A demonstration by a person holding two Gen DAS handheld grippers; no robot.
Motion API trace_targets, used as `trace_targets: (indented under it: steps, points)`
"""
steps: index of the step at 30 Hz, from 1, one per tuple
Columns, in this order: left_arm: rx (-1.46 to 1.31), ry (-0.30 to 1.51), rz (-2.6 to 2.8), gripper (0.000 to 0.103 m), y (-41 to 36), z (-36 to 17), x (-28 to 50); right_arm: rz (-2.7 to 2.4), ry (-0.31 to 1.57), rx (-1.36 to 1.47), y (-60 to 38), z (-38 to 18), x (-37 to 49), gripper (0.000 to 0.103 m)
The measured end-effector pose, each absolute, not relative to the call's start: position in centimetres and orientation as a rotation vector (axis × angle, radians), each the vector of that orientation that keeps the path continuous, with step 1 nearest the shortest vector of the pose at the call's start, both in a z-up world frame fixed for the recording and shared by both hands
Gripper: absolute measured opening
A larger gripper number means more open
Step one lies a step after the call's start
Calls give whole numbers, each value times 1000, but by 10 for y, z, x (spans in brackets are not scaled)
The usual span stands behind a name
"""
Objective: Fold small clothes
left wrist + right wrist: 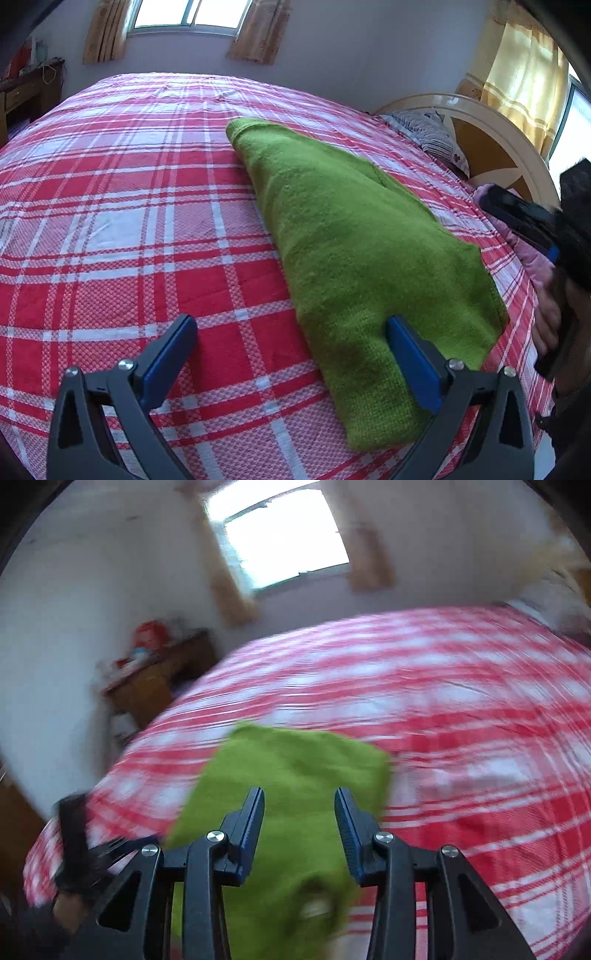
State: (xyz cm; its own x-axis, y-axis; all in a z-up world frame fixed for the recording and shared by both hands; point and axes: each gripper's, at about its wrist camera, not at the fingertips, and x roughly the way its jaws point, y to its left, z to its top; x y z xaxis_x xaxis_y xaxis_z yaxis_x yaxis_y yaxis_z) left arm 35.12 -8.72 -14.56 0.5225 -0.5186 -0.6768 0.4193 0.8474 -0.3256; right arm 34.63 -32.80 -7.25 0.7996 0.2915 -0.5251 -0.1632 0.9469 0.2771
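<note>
On the bed [480, 709], blur smears the green garment [295, 775].

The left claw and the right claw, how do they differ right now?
The left claw stands wide open, while the right claw is open only narrowly. The left claw's view is sharp; the right claw's is motion-blurred. The left claw straddles the green garment's edge; the right claw hovers over its middle. Both have blue pads and grip nothing.

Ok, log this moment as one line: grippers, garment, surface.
left gripper: open, empty | right gripper: open, above cloth | green knit garment: folded, flat | plaid bedspread: under garment
</note>
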Motion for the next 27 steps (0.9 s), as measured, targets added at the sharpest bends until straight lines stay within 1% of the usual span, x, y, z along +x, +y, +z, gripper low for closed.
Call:
trace_targets:
  steps: [3, 5, 7, 13, 19, 22, 25, 27]
  points:
    - [-141, 825, -520, 103, -84, -138, 348, 364, 657, 157, -303, -84, 344, 41]
    - [-191, 825, -508, 103, -82, -132, 350, 284, 721, 117, -304, -106, 350, 41]
    - [-212, 835, -511, 103, -85, -131, 354, 271, 779, 199, -320, -126, 357, 40]
    - [-67, 868, -486, 103, -118, -145, 360, 293, 751, 176, -326, -139, 354, 40]
    - [-68, 858, -478, 103, -116, -146, 354, 340, 710, 290, -343, -146, 352, 39]
    - [-66, 854, -475, 103, -116, -146, 354, 336, 715, 279, -340, -143, 352, 40]
    - [-69, 851, -472, 103, -114, -147, 353, 341, 707, 258, -338, -133, 349, 41]
    - [-76, 853, -476, 103, -113, -147, 354, 347, 666, 262, -342, -122, 344, 47]
